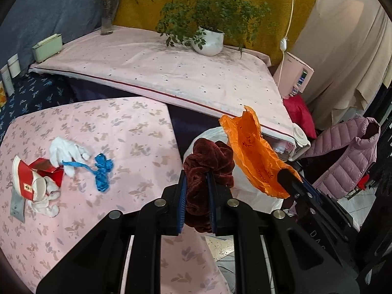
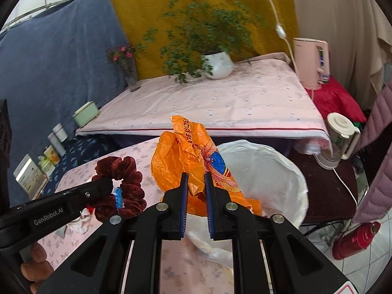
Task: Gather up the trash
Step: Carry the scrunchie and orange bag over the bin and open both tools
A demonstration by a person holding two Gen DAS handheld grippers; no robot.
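Observation:
My left gripper (image 1: 198, 175) is shut on a dark red velvet scrunchie (image 1: 208, 164), held over the table's right edge beside a white-lined trash bin (image 1: 250, 191). My right gripper (image 2: 196, 178) is shut on a crumpled orange plastic bag (image 2: 186, 154), held at the bin's (image 2: 267, 169) left rim. In the right wrist view the scrunchie (image 2: 122, 183) and the left gripper (image 2: 103, 186) show at the left. On the pink floral table (image 1: 122, 127) lie a blue plastic wad (image 1: 103, 171), white crumpled tissue (image 1: 63, 154) and a red-and-white packet (image 1: 29, 181).
A second pink-covered table (image 1: 171, 73) behind holds a potted plant (image 1: 208, 40), a flower vase (image 1: 107, 17) and a green box (image 1: 46, 47). A pink appliance (image 2: 312, 61), a kettle (image 2: 339, 139), a red thermos (image 2: 355, 237) and a pink jacket (image 1: 343, 152) stand at the right.

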